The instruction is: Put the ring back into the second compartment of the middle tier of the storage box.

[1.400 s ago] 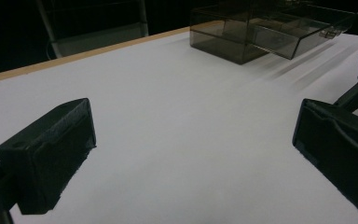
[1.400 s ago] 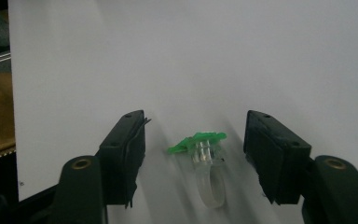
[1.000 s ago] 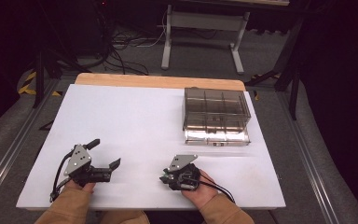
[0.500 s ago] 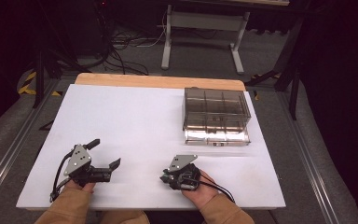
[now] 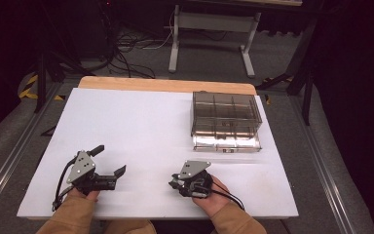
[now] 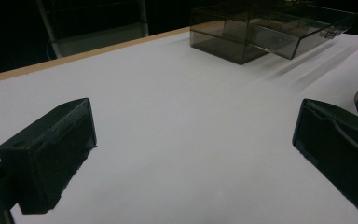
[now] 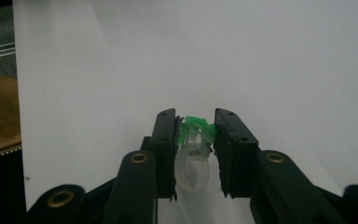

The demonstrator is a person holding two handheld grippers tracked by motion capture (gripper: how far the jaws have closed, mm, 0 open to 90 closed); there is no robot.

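White surface (image 5: 141,126), seen from the high view, with a wooden edge along its far side. The landmark is the smoke-tinted compartment box (image 5: 226,119), which stands toward the far right of the surface, its clear lid or drawer front (image 5: 227,143) lying out on the near side; the compartments look empty, though their contents are too small to tell.

Left gripper (image 5: 108,163): well apart from the box, on its near-left side, resting low over the surface. Its fingers (image 6: 51,154) stand wide apart with nothing between them.

Right gripper (image 5: 174,182): nearer the box than the left one, directly on its near side yet still clear of it. In the right gripper view its fingers (image 7: 163,149) are closed tight on a small clear plastic ring with a green top (image 7: 195,149), which is the object being handled; the ring sits upright between the pads, green part outward.

Step in hand, as a judgement: the ring is gripped and awaits carrying, probably to the box. The next move would call for lifting the right gripper, travelling toward the box, and loosening the fingers above one chosen compartment without striking its walls.

Compared with the frame a second earlier: no visible difference; both grippers and the box occupy the same positions.
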